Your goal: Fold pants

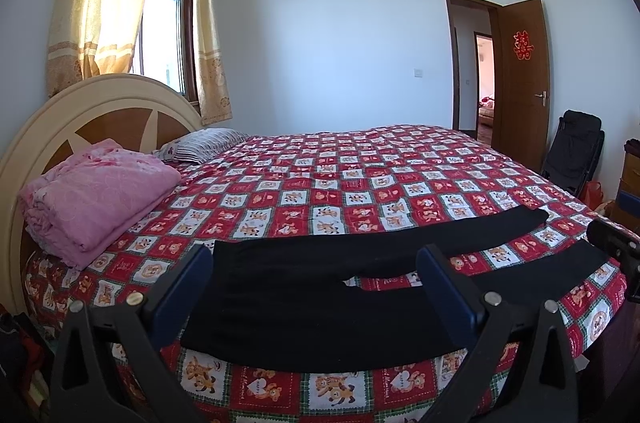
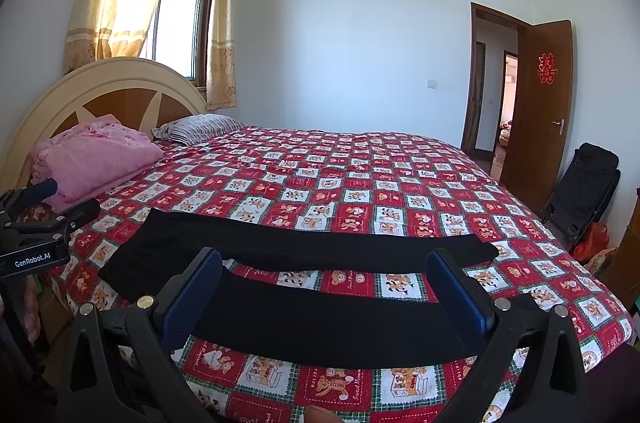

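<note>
Pants (image 1: 304, 295) lie flat and unfolded on the near edge of the bed (image 1: 360, 183), black against the red checked quilt, so we judge the task barely begun: no fold has been made yet. The waist end sits toward the headboard side, and the two legs (image 2: 328, 319) run away toward the foot of the bed, parted by a narrow strip of quilt that shows between them. Everything remains to do: bringing one leg over the other, then doubling the length.

Our left claw (image 1: 316, 287) is released, its blue-padded fingers (image 1: 182, 293) spread wide and holding nothing. It hovers just short of the bed edge, and the waist and seat of the pants fill the gap between the fingers in that view. Whether the pads touch the cloth we cannot tell.

Our right claw (image 2: 324, 297) is likewise released and empty, with its fingers (image 2: 460, 289) framing the nearer leg about midway along. The farther leg lies just beyond its tips. In the right wrist view the left claw appears at the left edge, beside the waist end.

A folded pink blanket (image 1: 96, 191) and a striped pillow (image 1: 200, 143) rest by the headboard, well apart from the pants.
</note>
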Demonstrator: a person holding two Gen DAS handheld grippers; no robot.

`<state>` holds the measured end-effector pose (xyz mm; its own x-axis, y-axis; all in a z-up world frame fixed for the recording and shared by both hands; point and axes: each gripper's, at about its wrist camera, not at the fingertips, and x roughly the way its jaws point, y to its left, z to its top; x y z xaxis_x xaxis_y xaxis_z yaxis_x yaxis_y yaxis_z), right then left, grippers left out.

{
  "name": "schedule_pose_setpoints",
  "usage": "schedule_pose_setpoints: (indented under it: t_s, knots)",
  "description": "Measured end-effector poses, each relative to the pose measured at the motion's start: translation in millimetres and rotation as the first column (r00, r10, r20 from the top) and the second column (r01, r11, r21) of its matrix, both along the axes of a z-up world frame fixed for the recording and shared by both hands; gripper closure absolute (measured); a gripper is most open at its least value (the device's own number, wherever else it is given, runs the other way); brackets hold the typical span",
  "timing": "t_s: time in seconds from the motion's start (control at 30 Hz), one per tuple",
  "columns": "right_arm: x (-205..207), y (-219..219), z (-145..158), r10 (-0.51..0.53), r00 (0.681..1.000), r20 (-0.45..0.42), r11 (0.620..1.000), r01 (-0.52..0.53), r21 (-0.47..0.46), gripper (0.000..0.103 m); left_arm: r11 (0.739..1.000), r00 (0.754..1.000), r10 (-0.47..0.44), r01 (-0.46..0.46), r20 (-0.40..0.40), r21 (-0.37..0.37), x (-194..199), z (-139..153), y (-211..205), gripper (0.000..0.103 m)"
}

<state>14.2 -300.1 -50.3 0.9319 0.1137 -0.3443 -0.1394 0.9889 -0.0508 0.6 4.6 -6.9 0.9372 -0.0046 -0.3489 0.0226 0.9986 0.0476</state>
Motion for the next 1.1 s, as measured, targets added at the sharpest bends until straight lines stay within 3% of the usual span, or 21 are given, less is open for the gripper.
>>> schedule_pose_setpoints:
  t_s: [1.1]
  knots:
    - [1.9, 3.9, -5.8, 0.007, 1.0, -0.013, 1.0, -0.007, -0.007, 0.001, 1.0, 1.0, 0.005, -0.005, -0.003, -0.007, 1.0, 2.4, 5.8, 0.0]
